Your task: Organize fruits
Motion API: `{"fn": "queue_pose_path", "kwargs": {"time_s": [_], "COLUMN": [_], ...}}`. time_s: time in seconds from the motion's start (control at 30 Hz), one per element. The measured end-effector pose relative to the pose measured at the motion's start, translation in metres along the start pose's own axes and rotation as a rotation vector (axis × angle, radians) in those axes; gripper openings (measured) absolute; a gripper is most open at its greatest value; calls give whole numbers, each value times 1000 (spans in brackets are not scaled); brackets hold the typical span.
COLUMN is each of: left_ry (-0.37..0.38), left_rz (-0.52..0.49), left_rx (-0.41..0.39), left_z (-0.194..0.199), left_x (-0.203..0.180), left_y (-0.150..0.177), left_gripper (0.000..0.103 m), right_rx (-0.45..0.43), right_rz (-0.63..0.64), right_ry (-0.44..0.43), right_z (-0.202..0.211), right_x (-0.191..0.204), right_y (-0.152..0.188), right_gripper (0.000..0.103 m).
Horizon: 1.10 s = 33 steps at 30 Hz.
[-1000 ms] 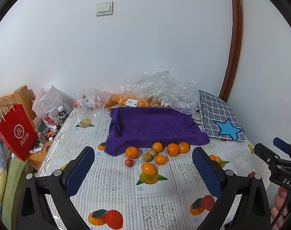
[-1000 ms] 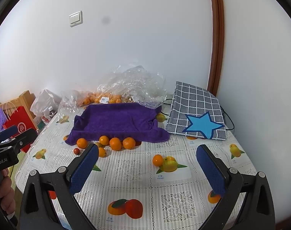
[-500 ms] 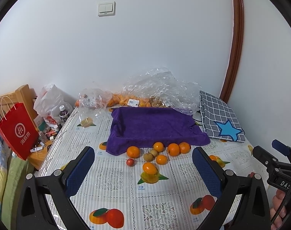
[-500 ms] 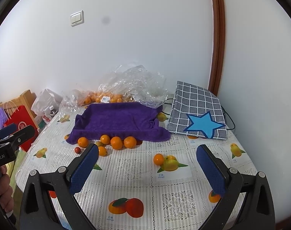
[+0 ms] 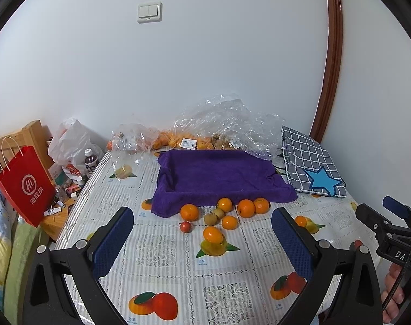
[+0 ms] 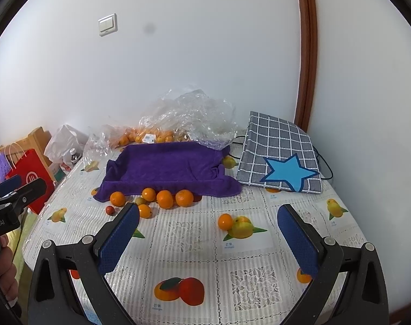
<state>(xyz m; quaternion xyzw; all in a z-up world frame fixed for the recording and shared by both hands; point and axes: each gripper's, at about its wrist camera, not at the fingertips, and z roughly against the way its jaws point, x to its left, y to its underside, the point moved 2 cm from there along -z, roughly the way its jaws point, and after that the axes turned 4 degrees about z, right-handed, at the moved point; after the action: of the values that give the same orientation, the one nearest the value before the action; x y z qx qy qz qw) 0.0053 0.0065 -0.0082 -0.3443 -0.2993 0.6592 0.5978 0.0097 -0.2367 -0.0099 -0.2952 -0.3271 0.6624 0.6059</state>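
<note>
1. the left gripper (image 5: 202, 239) is wide open and holds nothing. it hangs above the table (image 5: 164, 249).
2. the right gripper (image 6: 208, 237) is wide open too, with nothing between its blue pads (image 6: 118, 239).
3. a purple towel (image 5: 219, 176) sits over a tray shape near the back of the table. nothing lies in it.
4. a row of oranges (image 5: 246, 208) lies on the table just in front of the towel. a small brown fruit (image 5: 210, 218) and a little red fruit (image 5: 185, 226) lie among them.
5. one orange (image 6: 225, 221) lies by itself, apart from the rest.
6. a clear plastic bag (image 6: 189, 113) with more oranges is behind the towel.
7. a grey checked bag with a blue star (image 6: 281, 157) lies to the right of the towel.
</note>
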Motion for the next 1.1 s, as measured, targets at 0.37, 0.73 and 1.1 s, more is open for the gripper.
{"fn": "queue_pose_path", "kwargs": {"time_s": [0.37,0.73,1.1], "left_ry": [2,15,21], "left_rz": [-19,-30,-32], "left_rx": [-1,6,5], "left_z": [4,3,2], "left_x": [-4,-7,-12], "left_y": [-3,-5,-6], "left_gripper": [103,103,103], "right_rx": [12,-4,-26], "right_rz": [-4,10,20], "right_ry": [4,31,61], "right_z": [-1,6,11], "right_x": [-2,-5,-5], "right_y": [0,2,2], "right_gripper": [101,101,101]}}
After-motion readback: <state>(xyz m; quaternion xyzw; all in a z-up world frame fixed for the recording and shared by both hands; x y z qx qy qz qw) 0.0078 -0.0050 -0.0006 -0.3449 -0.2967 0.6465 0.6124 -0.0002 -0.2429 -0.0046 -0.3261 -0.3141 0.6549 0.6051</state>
